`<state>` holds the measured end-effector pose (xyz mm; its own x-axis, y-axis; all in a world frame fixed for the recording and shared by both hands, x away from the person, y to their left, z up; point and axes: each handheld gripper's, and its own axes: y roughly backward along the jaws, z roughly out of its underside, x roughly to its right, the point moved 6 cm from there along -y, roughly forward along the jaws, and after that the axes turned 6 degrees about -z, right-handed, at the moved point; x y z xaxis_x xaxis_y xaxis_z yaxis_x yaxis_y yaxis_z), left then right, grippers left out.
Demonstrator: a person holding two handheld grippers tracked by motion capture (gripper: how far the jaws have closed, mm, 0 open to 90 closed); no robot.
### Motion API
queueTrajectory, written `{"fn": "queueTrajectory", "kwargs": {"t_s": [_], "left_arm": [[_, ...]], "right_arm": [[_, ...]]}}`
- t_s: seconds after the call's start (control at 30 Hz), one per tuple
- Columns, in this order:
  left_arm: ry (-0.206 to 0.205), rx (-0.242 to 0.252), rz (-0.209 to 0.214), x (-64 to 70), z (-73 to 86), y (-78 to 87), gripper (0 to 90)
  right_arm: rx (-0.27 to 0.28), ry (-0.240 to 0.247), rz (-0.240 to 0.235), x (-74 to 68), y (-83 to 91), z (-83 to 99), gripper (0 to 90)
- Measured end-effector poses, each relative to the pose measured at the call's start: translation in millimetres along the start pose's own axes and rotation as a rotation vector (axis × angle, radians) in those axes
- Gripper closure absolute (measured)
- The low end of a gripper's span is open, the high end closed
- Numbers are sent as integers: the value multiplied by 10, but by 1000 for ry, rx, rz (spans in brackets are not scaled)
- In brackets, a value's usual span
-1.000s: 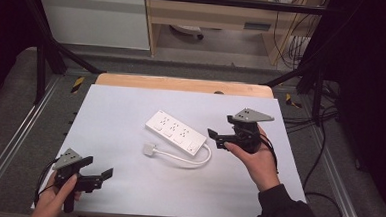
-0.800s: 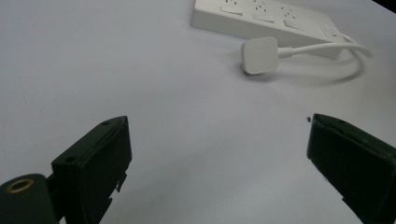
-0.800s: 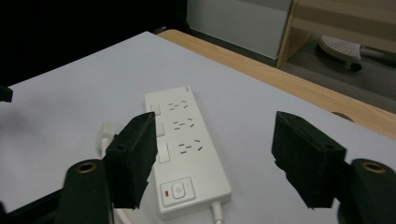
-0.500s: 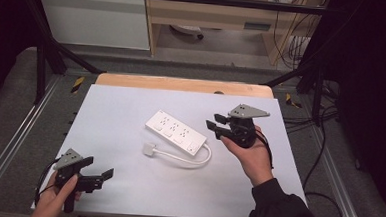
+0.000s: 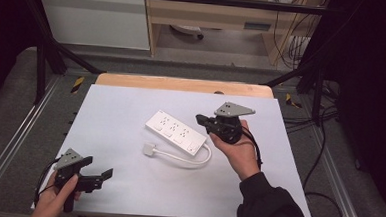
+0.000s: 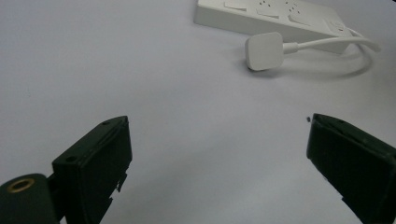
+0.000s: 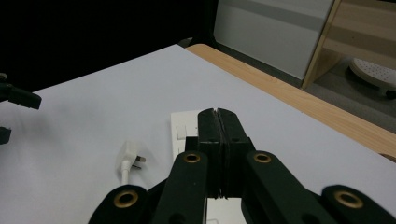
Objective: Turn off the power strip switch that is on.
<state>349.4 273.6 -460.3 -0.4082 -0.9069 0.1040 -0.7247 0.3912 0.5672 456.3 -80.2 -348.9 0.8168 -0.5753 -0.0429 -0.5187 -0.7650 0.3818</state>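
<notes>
Right gripper [image 5: 204, 121]: fingers [image 7: 209, 140] pressed flat together, nothing between them; held in the person's right hand [image 5: 239, 148] just above the 3 o'clock end of the power strip [image 5: 175, 132], tips pointing toward 9 o'clock. Contact with the strip cannot be told. Grey three-cornered plate [image 5: 234, 109] on top, cable trailing past the wrist.

Left gripper [image 5: 100, 176]: fingers [image 6: 95, 161] spread wide apart, gripping nothing, only bare table surface between them; held in the left hand [image 5: 56, 199] at the table's 7 o'clock corner, well apart from the strip, aimed toward 3 o'clock.

Power strip: white, several sockets, lying flat near the centre of the table [image 5: 131, 110], set diagonally from 10 o'clock to 4 o'clock. White cord [image 5: 191, 160] leaving its 4 o'clock end, looping round at 6 o'clock of the strip and ending in a white plug [image 5: 150, 149] lying on the surface just beside the strip, at its 7 o'clock.

Table: pale sheet over a wooden top, wood edge [image 5: 182, 84] exposed at 12 o'clock. Dark frame bars and floor cables around it.
</notes>
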Motion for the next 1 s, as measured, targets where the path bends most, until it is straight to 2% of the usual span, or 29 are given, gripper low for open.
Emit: {"fn": "queueTrajectory", "kwargs": {"t_s": [0.53, 1.0], "left_arm": [[-4, -4, -4, -2, 4, -4, 71], [-5, -2, 1, 0, 4, -4, 71]], "right_arm": [[-33, -1, -14, -8, -307, 29, 900], [-78, 13, -40, -102, -549, 38, 900]]}}
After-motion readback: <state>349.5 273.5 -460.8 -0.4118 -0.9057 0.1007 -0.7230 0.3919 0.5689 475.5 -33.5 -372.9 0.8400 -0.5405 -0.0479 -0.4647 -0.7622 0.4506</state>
